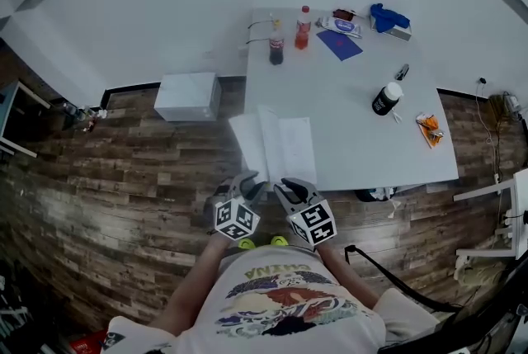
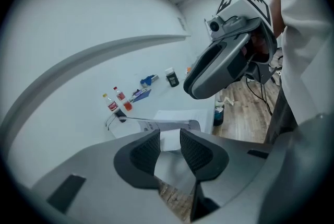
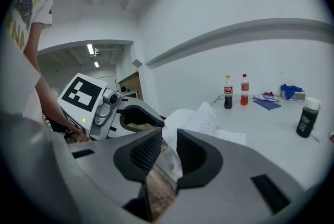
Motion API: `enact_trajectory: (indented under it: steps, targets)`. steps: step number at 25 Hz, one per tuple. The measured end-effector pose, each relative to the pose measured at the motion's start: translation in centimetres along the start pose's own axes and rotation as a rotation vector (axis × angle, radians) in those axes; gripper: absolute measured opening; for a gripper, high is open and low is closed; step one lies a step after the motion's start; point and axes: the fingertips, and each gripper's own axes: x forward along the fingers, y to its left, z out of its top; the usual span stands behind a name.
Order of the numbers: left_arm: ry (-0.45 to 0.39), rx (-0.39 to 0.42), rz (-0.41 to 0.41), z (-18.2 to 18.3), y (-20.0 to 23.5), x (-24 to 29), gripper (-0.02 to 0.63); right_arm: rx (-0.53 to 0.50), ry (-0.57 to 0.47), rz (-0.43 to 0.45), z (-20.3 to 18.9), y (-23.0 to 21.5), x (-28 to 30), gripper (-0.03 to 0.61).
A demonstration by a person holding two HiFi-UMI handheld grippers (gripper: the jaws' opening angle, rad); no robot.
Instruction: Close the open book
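Observation:
The open book (image 1: 276,148) lies with white pages up at the near left corner of the white table (image 1: 371,150), and its left page overhangs the table's edge. In the right gripper view one leaf of the book (image 3: 206,118) stands raised. The book (image 2: 175,125) also shows just beyond the jaws in the left gripper view. My left gripper (image 1: 250,184) (image 2: 169,137) and right gripper (image 1: 289,188) (image 3: 168,139) hover side by side just short of the book's near edge, apart from it. Each has a narrow gap between its pads and holds nothing.
At the table's far end stand a cola bottle (image 1: 276,47) and a red drink bottle (image 1: 304,28), with a blue notebook (image 1: 339,44) and blue cloth (image 1: 388,16) nearby. A black jar (image 1: 385,99) and an orange packet (image 1: 429,128) lie on the right. A white box (image 1: 188,96) sits on the floor at the left.

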Motion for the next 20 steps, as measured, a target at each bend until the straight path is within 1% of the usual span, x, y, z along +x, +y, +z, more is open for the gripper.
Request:
enact_trajectory:
  steps: [3, 6, 14, 16, 17, 20]
  targets:
    - [-0.010, 0.028, -0.013, 1.3, -0.6, 0.4, 0.101, 0.003, -0.009, 0.002, 0.3, -0.3, -0.3, 0.087]
    - [-0.040, 0.049, -0.029, 3.0, -1.4, 0.7, 0.101, 0.010, -0.019, -0.004, 0.4, -0.8, -0.9, 0.087]
    - [-0.090, 0.043, -0.076, 5.4, -3.3, 1.5, 0.101, 0.019, -0.039, -0.017, 0.6, -1.8, -2.0, 0.087]
    - [-0.102, 0.018, -0.080, 5.7, -3.3, 1.5, 0.101, 0.016, -0.048, -0.018, 0.8, -2.0, -2.2, 0.087]
    - [-0.113, -0.009, -0.081, 5.9, -3.2, 1.5, 0.101, 0.014, -0.053, -0.019, 1.0, -2.1, -2.3, 0.087]
    - [-0.165, -0.144, -0.079, 6.3, -2.5, 1.2, 0.097, 0.011, -0.065, -0.018, 1.4, -2.4, -2.4, 0.087]
